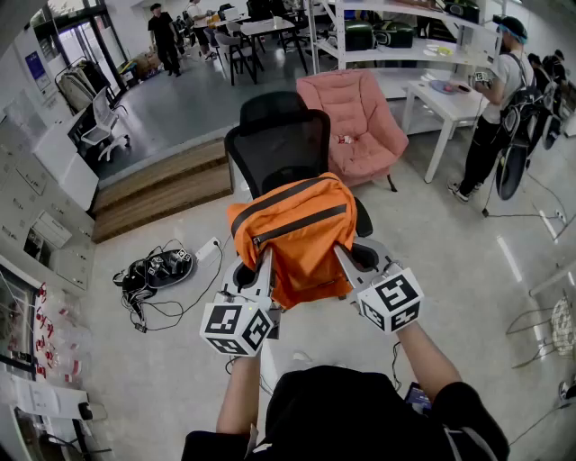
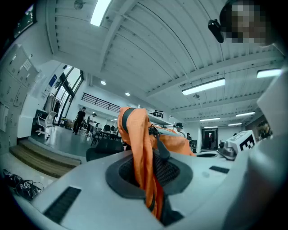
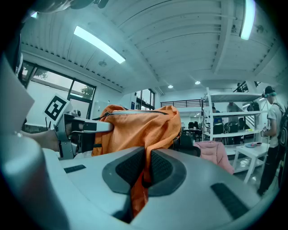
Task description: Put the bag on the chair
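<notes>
ceiling lights (image 2: 100,11) show only in gripper views; left tongs (image 2: 150,173), right tongs (image 3: 147,168) pinch bag (image 3: 135,128).

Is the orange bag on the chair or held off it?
Held: left tongs and right tongs each pinch fabric of the orange bag above the black chair. Whether it touches the seat, cannot tell.

1. Legible text, brands or numbers: none in any view.
2. Left marker cube (image 1: 236,326) on the left hand-held gripper (image 1: 265,259) and right marker cube (image 1: 392,300) on the right hand-held gripper (image 1: 344,259): black-and-white square patterns only, no characters.
3. Blue wall sign (image 1: 34,65): print too small to read.
</notes>
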Motion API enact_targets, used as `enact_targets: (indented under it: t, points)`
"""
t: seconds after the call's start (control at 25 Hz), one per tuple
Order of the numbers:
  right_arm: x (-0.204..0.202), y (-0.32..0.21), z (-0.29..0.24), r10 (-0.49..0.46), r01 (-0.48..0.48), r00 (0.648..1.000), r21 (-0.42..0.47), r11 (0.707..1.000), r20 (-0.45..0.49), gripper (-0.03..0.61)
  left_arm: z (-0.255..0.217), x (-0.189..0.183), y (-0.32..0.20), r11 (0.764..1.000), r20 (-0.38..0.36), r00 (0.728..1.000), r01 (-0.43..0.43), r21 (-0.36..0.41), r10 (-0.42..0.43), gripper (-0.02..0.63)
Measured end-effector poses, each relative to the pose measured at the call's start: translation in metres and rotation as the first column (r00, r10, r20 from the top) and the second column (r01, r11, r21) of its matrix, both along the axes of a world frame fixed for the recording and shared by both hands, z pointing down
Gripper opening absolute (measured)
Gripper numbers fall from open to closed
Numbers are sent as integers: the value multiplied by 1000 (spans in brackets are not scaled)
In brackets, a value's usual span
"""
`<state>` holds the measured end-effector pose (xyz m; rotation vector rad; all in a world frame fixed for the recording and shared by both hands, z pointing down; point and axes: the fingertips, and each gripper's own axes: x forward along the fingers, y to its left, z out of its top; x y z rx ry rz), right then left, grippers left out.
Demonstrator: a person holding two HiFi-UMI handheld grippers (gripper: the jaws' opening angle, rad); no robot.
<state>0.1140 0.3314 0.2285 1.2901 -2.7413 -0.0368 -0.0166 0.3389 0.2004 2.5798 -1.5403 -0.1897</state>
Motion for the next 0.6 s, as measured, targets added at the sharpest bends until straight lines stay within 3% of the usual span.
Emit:
enact_targets:
  t: [0.6]
  points:
    - [7, -14, 14, 2, -1, 999, -23, 1000, 33, 12, 13, 9, -10, 1000, 19, 1000, 9, -20, -9, 43]
